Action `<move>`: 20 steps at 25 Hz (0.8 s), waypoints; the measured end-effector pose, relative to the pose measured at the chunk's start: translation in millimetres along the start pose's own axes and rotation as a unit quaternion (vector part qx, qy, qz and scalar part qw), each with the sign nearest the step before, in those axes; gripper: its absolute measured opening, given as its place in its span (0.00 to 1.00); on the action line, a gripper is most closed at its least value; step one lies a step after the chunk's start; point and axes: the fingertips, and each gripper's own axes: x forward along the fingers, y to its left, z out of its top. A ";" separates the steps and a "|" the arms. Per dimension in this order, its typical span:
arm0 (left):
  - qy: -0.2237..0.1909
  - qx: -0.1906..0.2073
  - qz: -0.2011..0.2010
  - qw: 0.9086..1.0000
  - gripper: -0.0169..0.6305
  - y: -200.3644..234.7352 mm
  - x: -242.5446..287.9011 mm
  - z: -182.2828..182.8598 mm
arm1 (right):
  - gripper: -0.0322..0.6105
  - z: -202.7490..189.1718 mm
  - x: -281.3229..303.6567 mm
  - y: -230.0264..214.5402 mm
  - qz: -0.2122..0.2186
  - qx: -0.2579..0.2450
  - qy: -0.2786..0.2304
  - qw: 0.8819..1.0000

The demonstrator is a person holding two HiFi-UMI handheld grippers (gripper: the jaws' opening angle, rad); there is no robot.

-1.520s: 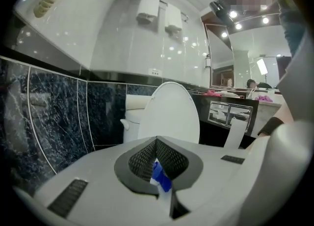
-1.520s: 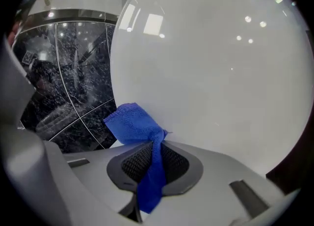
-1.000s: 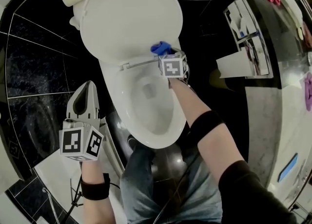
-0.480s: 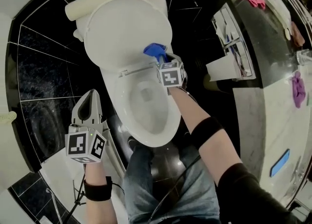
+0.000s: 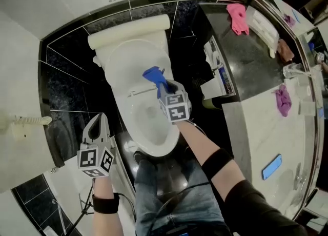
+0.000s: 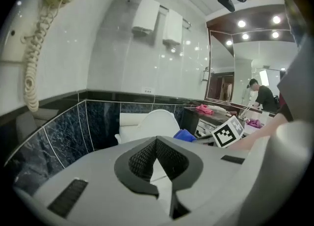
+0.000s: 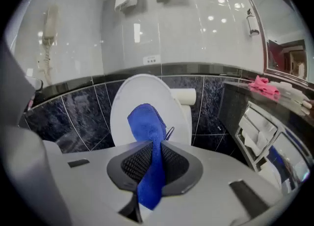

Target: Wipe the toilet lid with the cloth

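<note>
The white toilet lid [image 5: 128,60] stands raised against the cistern [image 5: 128,31], above the open bowl [image 5: 154,124]. My right gripper [image 5: 163,90] is shut on a blue cloth [image 5: 154,77], held in front of the lid's lower right part. In the right gripper view the blue cloth [image 7: 149,136] runs between the fingers and bunches ahead of the right gripper [image 7: 153,146], with the lid [image 7: 127,97] behind it. Whether the cloth touches the lid I cannot tell. Left of the bowl, my left gripper [image 5: 98,122] is shut and empty. The left gripper [image 6: 156,142] faces the lid [image 6: 154,122].
A wall phone [image 5: 23,124] hangs on the left wall. A dark counter on the right carries a pink cloth [image 5: 237,17] and a purple cloth [image 5: 281,100]. A chrome shelf unit [image 5: 218,71] sits beside the toilet. The person's legs [image 5: 169,194] stand before the bowl.
The head view has pulled up and back, showing more of the room. Both grippers have risen. The right one has carried the cloth up from the hinge area to in front of the lid.
</note>
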 end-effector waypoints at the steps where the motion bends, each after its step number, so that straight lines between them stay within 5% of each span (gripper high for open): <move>1: -0.001 0.000 0.000 1.000 0.03 -2.4 -7.9 8.7 | 0.16 11.1 -15.4 4.0 0.004 0.002 -0.007 1.000; 13: -0.025 0.001 0.013 1.000 0.03 -27.8 -105.9 98.0 | 0.16 114.0 -187.6 38.0 0.059 -0.033 -0.070 0.995; 20: -0.037 0.012 0.022 0.999 0.03 -56.5 -152.1 123.7 | 0.16 140.4 -267.9 52.2 0.091 -0.028 -0.094 0.991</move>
